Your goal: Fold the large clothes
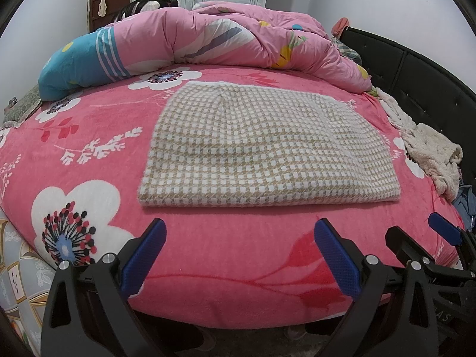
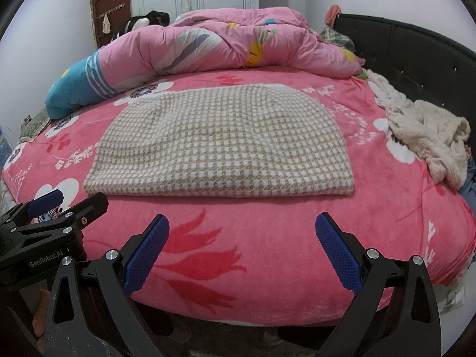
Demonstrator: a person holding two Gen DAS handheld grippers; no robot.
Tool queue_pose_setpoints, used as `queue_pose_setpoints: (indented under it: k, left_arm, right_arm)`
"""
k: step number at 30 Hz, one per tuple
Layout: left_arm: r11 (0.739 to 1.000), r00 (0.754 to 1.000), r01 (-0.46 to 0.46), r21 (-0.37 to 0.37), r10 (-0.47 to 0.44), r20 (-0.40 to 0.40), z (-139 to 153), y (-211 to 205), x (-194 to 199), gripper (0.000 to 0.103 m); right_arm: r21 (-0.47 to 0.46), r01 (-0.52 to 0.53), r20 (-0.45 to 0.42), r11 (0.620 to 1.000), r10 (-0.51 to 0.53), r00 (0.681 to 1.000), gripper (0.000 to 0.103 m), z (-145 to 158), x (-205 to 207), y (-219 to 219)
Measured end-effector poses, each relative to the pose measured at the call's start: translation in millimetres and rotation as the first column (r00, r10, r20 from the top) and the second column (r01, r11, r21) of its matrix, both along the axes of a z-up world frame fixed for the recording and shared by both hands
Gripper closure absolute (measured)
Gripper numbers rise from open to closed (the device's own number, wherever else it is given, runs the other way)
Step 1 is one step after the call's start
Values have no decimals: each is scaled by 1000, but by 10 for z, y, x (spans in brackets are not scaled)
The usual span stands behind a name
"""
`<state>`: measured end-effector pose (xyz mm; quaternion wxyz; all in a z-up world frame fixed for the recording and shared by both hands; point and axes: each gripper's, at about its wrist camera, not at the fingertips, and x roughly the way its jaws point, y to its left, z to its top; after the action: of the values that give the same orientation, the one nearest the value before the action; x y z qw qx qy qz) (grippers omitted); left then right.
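Note:
A beige-and-white checked garment (image 1: 261, 145) (image 2: 220, 145) lies folded into a flat rectangle in the middle of the pink flowered bed (image 1: 208, 267) (image 2: 267, 238). My left gripper (image 1: 239, 232) hangs open above the bed's near edge, a short way in front of the garment's near fold, with nothing between its blue pads. My right gripper (image 2: 242, 227) is open too, level with it and just as far back from the fold. Each gripper shows in the other's view: the right one (image 1: 416, 235) at the right edge, the left one (image 2: 71, 197) at the left edge.
A bunched pink quilt (image 1: 232, 38) (image 2: 238, 41) fills the far side of the bed. A cream fleece garment (image 1: 428, 151) (image 2: 428, 136) is heaped at the right beside the black headboard (image 1: 416, 71) (image 2: 416, 47). A person's hand (image 2: 40, 312) holds the left gripper's handle.

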<state>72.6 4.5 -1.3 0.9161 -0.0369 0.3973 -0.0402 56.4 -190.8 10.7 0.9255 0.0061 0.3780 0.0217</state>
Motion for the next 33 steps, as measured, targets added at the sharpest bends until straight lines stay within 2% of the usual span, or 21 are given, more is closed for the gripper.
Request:
queue_pose_setpoints:
  k: [33]
  left_arm:
    - [1000,1000,-6,1,6,9,39,30,-14,5]
  right_arm:
    - [-12,-18,5,1000,18,1000,8,17,17,-22]
